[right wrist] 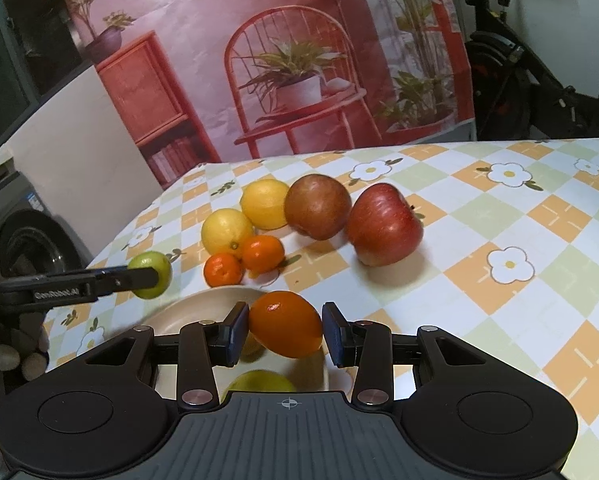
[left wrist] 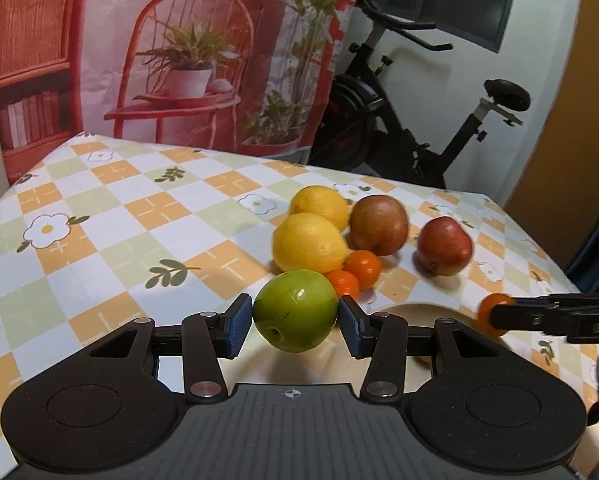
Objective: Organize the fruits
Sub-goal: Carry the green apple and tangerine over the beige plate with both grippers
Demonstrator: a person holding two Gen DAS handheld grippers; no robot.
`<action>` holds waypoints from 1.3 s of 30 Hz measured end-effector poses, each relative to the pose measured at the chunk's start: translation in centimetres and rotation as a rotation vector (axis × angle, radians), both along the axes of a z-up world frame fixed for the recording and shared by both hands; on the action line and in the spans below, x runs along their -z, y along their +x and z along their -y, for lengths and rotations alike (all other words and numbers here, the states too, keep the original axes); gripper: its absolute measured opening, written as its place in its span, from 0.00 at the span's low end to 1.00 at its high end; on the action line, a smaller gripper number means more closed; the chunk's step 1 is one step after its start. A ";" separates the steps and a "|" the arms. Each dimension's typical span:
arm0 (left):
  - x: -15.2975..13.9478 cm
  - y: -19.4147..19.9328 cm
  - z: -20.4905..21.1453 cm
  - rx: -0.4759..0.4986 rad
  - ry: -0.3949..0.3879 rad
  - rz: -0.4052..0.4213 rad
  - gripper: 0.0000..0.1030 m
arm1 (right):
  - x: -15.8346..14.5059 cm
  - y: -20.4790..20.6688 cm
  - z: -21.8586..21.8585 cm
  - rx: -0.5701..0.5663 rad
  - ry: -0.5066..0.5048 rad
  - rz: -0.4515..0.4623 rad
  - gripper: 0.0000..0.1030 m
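My left gripper [left wrist: 295,320] is shut on a green apple [left wrist: 295,310], held above the near rim of a cream plate [left wrist: 423,312]. My right gripper [right wrist: 285,330] is shut on a small orange [right wrist: 285,324] above the same plate [right wrist: 197,310]. From the right wrist view the left gripper [right wrist: 151,276] shows at the left with the green apple [right wrist: 157,268]. A greenish fruit [right wrist: 259,382] lies on the plate under the orange. On the cloth behind sit two lemons [left wrist: 309,242], two red apples [left wrist: 443,246] and two small oranges [left wrist: 362,268].
The table carries a checked cloth with flowers [left wrist: 99,216]. A printed backdrop [left wrist: 187,52] hangs behind it, and an exercise bike [left wrist: 399,120] stands past the far right edge. A white wall and a dark appliance [right wrist: 31,240] lie off the table's left side.
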State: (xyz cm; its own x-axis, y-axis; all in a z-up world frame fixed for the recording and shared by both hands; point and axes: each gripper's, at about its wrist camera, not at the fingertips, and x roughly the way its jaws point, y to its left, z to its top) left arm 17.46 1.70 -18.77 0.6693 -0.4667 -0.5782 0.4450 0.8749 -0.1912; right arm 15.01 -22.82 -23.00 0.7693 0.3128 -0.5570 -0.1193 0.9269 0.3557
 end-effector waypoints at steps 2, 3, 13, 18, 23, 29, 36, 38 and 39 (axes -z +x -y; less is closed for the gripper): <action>-0.3 -0.6 0.3 0.016 -0.003 0.005 0.48 | 0.2 -0.1 -0.2 -0.005 -0.003 -0.004 0.36; -0.4 -0.8 0.5 0.025 -0.003 0.008 0.48 | 0.2 -0.2 -0.2 -0.006 -0.003 -0.006 0.36; 0.0 -2.7 2.0 0.098 0.013 0.004 0.48 | 0.6 -0.4 -0.6 -0.009 -0.018 -0.013 0.36; 0.5 -3.2 2.4 0.126 0.035 0.007 0.49 | 0.6 -0.4 -0.7 -0.005 -0.013 -0.014 0.36; 0.8 -3.1 2.2 0.126 0.056 -0.005 0.49 | 0.7 -0.5 -0.6 -0.003 -0.015 -0.012 0.36; 1.2 -3.3 1.9 0.119 0.062 -0.022 0.49 | 0.7 -0.5 -0.6 -0.003 -0.016 -0.011 0.36; 1.3 -3.8 1.6 0.107 0.067 -0.018 0.49 | 0.7 -0.5 -0.5 -0.002 -0.016 -0.012 0.37; 1.3 -4.0 1.6 0.105 0.070 -0.014 0.49 | 0.7 -0.5 -0.5 0.000 -0.013 -0.012 0.37; 1.3 -4.1 1.6 0.104 0.075 -0.010 0.49 | 0.7 -0.6 -0.5 0.001 -0.013 -0.011 0.37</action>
